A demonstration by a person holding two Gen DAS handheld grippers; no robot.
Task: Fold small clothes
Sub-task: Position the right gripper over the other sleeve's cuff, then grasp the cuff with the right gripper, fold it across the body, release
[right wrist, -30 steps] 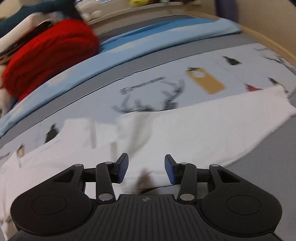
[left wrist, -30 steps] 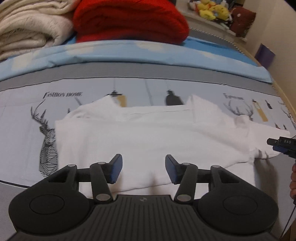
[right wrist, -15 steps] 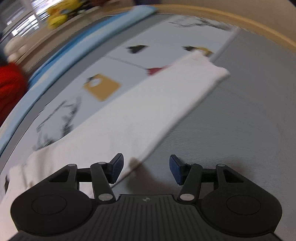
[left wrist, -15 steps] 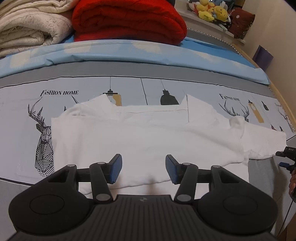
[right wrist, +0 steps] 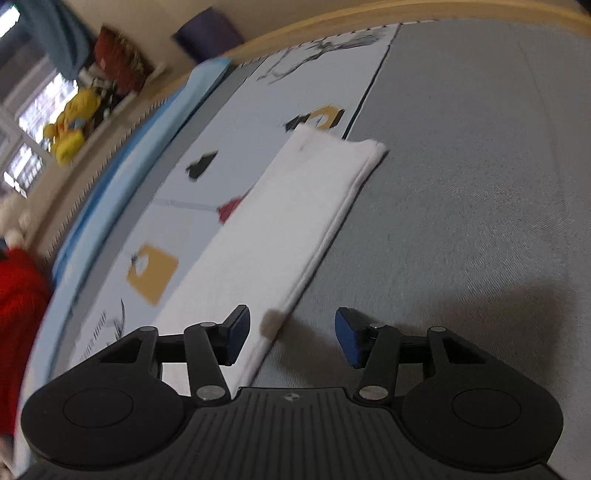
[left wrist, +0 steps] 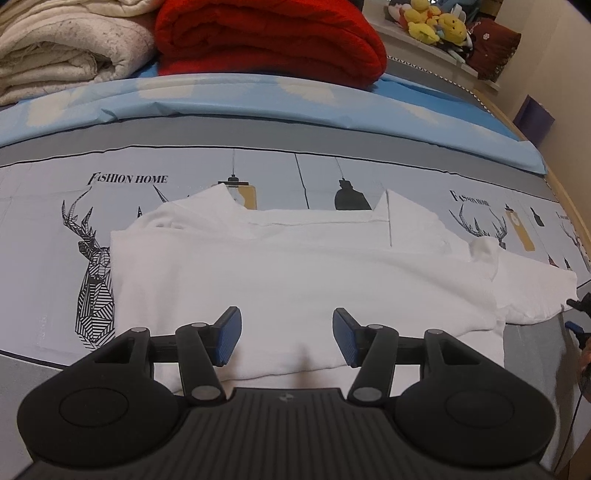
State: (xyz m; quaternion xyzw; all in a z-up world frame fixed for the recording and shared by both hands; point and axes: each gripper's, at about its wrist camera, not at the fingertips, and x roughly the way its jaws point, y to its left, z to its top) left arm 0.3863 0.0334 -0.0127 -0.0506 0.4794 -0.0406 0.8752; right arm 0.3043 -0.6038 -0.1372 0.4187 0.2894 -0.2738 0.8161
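A white garment [left wrist: 295, 273] lies flat on the printed bed sheet, partly folded, with one sleeve stretching out to the right [left wrist: 535, 295]. My left gripper [left wrist: 286, 338] is open and empty, just above the garment's near edge. My right gripper [right wrist: 291, 334] is open and empty, low over the long edge of the white sleeve [right wrist: 280, 221], whose folded end lies ahead. The right gripper's fingertips also show at the right edge of the left wrist view [left wrist: 578, 314], beside the sleeve end.
A red folded blanket [left wrist: 266, 37] and a cream blanket [left wrist: 62, 48] are stacked at the back of the bed. Plush toys [left wrist: 436, 22] sit on a shelf at the back right. The wooden bed edge [right wrist: 406, 14] runs along the right.
The right gripper has swung right along the sleeve, from over the shirt body to beside the sleeve's long edge. The left gripper has pulled back slightly. Both stay open.
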